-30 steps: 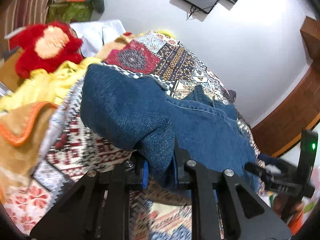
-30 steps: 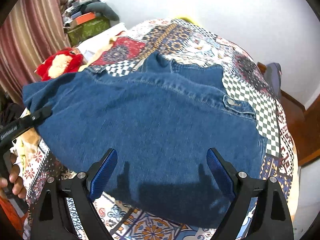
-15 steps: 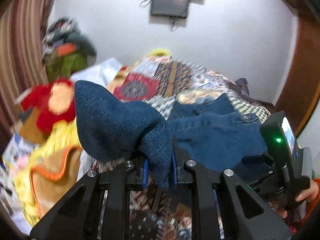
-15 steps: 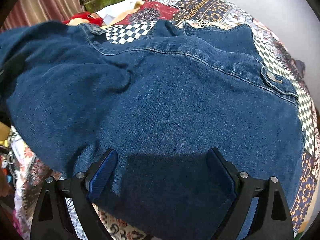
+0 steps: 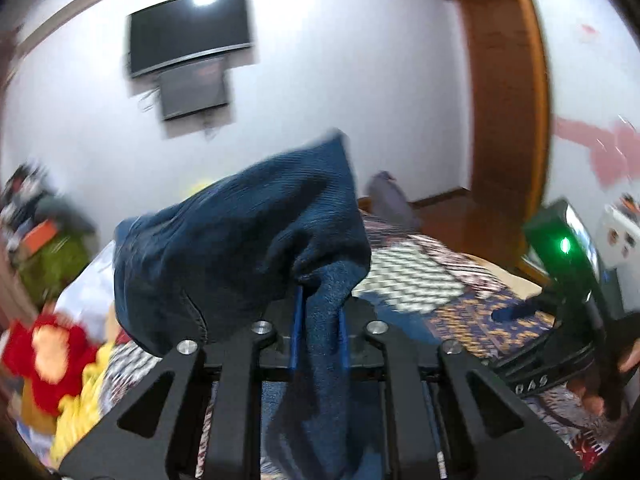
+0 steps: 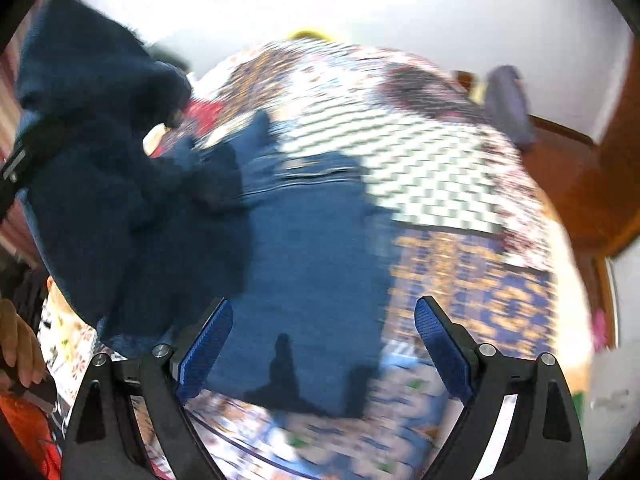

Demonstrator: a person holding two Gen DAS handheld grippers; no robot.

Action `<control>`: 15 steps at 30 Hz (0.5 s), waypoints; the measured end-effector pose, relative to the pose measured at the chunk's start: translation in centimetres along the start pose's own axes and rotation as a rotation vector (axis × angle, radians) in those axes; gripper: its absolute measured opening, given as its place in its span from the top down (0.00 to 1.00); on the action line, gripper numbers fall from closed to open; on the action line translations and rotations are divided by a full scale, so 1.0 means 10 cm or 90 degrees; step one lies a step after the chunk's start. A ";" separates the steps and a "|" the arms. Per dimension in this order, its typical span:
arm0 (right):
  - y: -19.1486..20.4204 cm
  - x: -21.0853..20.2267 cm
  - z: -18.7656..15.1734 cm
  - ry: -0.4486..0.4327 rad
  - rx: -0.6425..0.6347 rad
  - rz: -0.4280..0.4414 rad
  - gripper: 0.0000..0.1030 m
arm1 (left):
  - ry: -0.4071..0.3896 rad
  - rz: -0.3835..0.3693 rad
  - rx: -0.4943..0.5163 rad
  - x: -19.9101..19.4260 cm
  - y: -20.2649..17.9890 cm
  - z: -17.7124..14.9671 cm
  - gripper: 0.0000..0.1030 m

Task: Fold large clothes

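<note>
We are in the middle of a fold: one side of the denim jacket (image 5: 240,248) is lifted off the bed and on its way across the rest of the garment. Our left gripper (image 5: 319,332) is clamped tight on a bunched edge of the denim; its jaws have just been closing a little further, with the cloth pinched between the blue pads. From there the fabric billows up toward twelve o'clock and spills over toward nine in the left wrist view.

In the right wrist view, the lifted part hangs as a dark mass from nine to eleven o'clock, while the body of the jacket (image 6: 316,248) lies flat on the patterned bedspread (image 6: 472,272), running from the centre down to six o'clock. Our right gripper (image 6: 320,352) stands wide above the jacket's near hem, holding nothing; only its shadow falls on the cloth. Both views are blurred, so finer detail of seams and collar is lost to us.

We judge that the next move calls for carrying the held edge over the flat body toward the three o'clock side, lowering it so the edges line up, and only then letting go. The free right gripper looks well placed to pin or smooth the lower layer so it does not drag along. The red plush toy (image 5: 48,356) and yellow cloth (image 5: 80,412) at eight o'clock stay out of our path.
</note>
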State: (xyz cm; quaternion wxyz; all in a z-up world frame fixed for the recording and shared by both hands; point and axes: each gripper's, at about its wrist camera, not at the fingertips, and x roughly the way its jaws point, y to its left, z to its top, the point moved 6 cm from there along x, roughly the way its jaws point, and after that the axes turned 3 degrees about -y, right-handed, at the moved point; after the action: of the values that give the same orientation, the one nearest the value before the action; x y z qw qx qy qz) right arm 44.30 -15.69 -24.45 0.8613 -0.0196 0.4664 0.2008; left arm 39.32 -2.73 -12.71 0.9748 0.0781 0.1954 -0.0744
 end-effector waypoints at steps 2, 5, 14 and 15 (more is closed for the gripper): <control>-0.27 -0.15 -0.05 -0.010 0.027 -0.019 0.11 | 0.017 -0.034 0.026 0.12 -0.26 -0.03 0.87; -0.62 -0.31 -0.14 -0.013 0.063 -0.041 0.11 | 0.085 -0.106 0.054 0.34 -0.68 -0.24 0.88; -1.15 -0.52 -0.47 -0.001 0.126 -0.058 0.11 | 0.263 -0.183 0.093 0.48 -1.15 -1.04 0.88; -1.15 -0.53 -0.48 0.002 0.125 -0.057 0.11 | 0.279 -0.190 0.079 0.47 -1.11 -1.07 0.88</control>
State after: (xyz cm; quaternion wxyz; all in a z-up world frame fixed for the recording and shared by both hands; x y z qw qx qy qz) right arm 42.11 -29.04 -24.63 0.8664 0.0436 0.4837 0.1158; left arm 37.69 -12.16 -25.65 0.8809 0.1221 0.4059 -0.2105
